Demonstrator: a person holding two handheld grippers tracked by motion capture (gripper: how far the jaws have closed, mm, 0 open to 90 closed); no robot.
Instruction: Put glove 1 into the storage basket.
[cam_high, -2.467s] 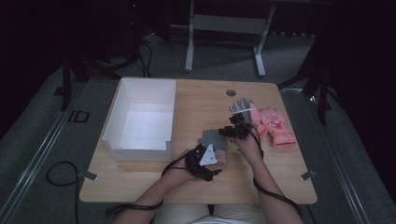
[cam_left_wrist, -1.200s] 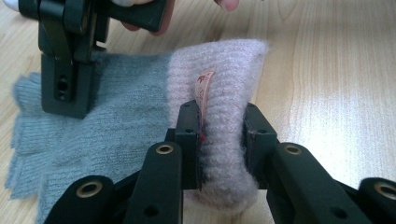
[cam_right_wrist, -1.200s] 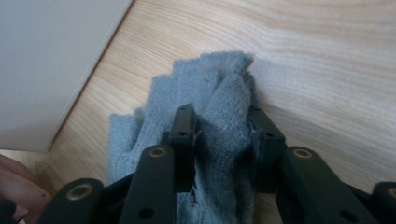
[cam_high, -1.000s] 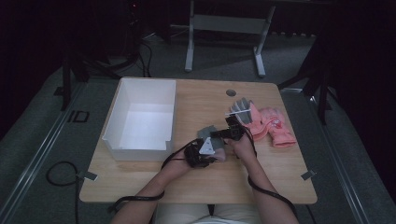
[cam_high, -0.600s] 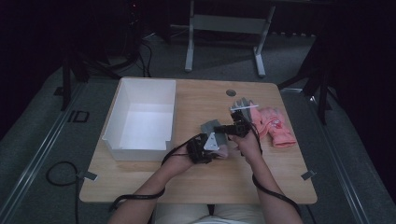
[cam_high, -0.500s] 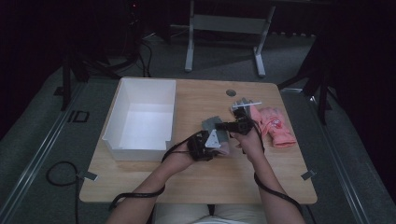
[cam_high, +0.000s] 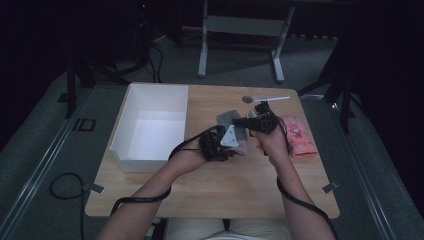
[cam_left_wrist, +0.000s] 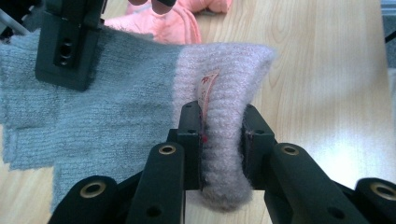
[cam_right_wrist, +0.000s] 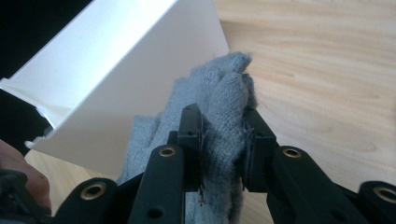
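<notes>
Both tools now off the desk surface with the grey glove (cam_high: 231, 121) stretched between them. 2.5 s ago the right tool (cam_high: 248, 121) was out by the pink gloves (cam_high: 298, 136) near the right edge and the left tool (cam_high: 223, 144) sat low at mid-desk; since then both have closed in and shifted toward the white box (cam_high: 131, 131).

Left tool: jaws narrow, clamped on the glove's pale pink cuff (cam_left_wrist: 224, 116), label tab (cam_left_wrist: 206, 91) sticking up beside one jaw. Right tool (cam_right_wrist: 223, 140): jaws narrow, pinching bunched grey knit at the finger end.

Glove sits mid-desk, just right of the box's near right corner, spread flat-ish between the two grips. In the right gripper view the box wall (cam_right_wrist: 130, 70) is right behind the fabric.

Read: two-point hold is secure, glove is lifted and being carried boxward. Likely next is a drop into the box. The pink pair lies untouched near the right edge.
</notes>
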